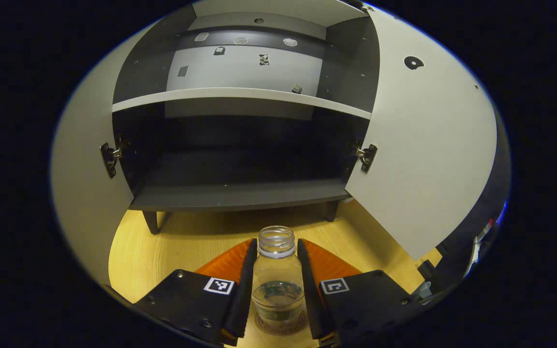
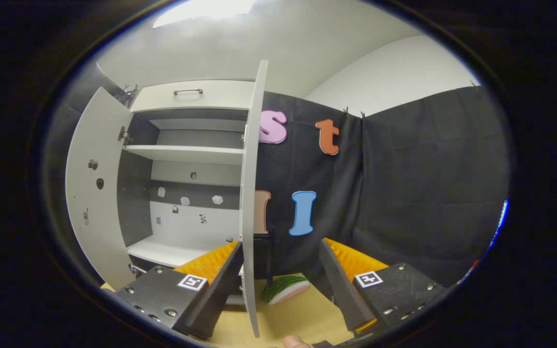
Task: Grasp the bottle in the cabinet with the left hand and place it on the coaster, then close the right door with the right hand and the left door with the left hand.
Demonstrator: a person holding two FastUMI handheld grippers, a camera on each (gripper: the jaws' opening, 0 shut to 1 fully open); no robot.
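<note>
A clear, capless plastic bottle with a little water stands upright on a round coaster on the wooden tabletop. My left gripper is shut on the bottle, one finger against each side. Behind it the cabinet stands with both doors swung wide: the left door and the right door. Its lower compartment is dark and bare. In the right gripper view, my right gripper is open, and the right door's edge stands upright between its fingers, close to the left one.
The cabinet's white middle shelf has small stickers on the back panel above it. A toy watermelon slice lies on the table beyond the right door. A drawer with a handle tops the cabinet. A fingertip shows at the bottom edge.
</note>
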